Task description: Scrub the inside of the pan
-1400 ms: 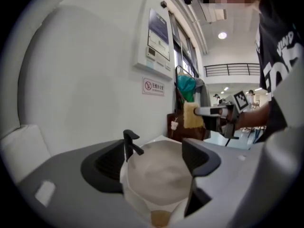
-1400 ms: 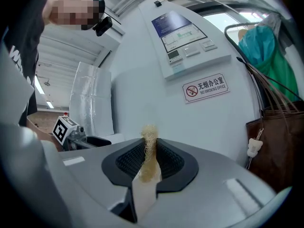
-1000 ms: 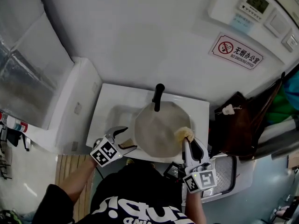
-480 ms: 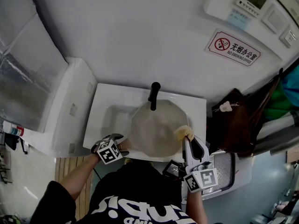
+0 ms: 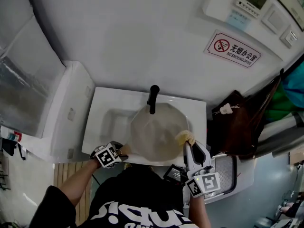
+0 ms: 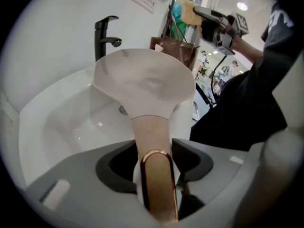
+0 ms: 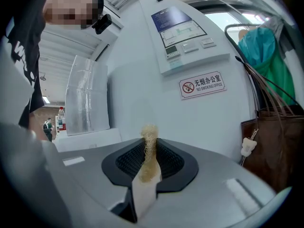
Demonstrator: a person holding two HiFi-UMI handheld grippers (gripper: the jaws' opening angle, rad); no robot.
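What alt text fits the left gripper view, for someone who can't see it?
The left gripper, its jaws just closing in, clasps the handle of a cream pan tilted in a white sink. A black faucet stands behind; upper right, the right gripper holds a yellow sponge.

Right gripper (image 7: 149, 161): jaws pinched on a yellowish sponge (image 7: 150, 136), which stands upright between them.
Wall behind: no-smoking sign (image 7: 201, 85), control panel (image 7: 183, 32).
Right edge: brown bag (image 7: 273, 146).
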